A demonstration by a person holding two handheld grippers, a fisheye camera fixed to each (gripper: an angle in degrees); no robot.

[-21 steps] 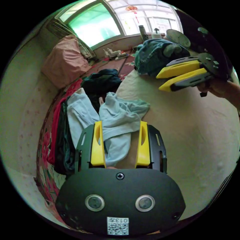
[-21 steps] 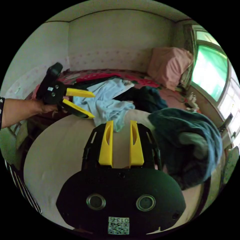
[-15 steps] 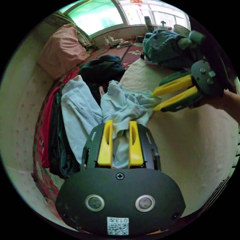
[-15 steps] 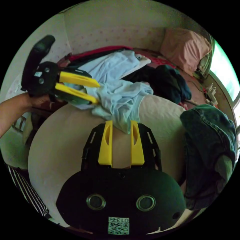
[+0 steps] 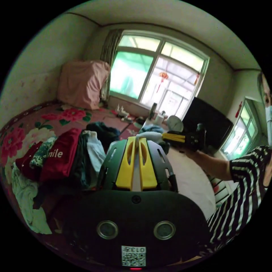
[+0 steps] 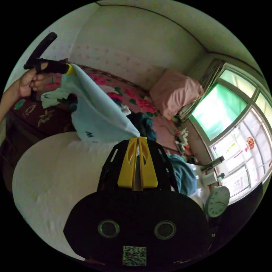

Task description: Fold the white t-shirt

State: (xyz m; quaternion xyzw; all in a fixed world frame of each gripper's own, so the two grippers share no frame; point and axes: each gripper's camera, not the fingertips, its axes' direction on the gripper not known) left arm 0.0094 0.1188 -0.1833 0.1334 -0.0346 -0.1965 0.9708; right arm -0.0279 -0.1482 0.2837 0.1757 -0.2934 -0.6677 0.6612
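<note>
The white t-shirt (image 6: 96, 113), pale with a small dark mark, hangs in the air, stretched between the two grippers above the cream surface (image 6: 51, 175). In the right gripper view, my right gripper (image 6: 137, 139) is shut on one edge of it. The far edge is pinched by my left gripper (image 6: 69, 68), held in a hand (image 6: 29, 80) at the upper left. In the left gripper view, my left gripper (image 5: 136, 139) is shut on a strip of the t-shirt (image 5: 150, 135). That strip runs across to the right gripper (image 5: 163, 136), held out by a person in a striped top (image 5: 240, 181).
A heap of clothes (image 5: 59, 161), red and dark, lies on the flowered bed by a pink pillow (image 5: 82, 85). A blue denim garment (image 6: 181, 172), a clock (image 6: 217, 201) and bottles sit near the window. A dark screen (image 5: 209, 124) stands behind the right gripper.
Both grippers have shut on the t-shirt and raised it off the cream surface, pulling it taut between them. Both views have tilted up toward the walls and window.
</note>
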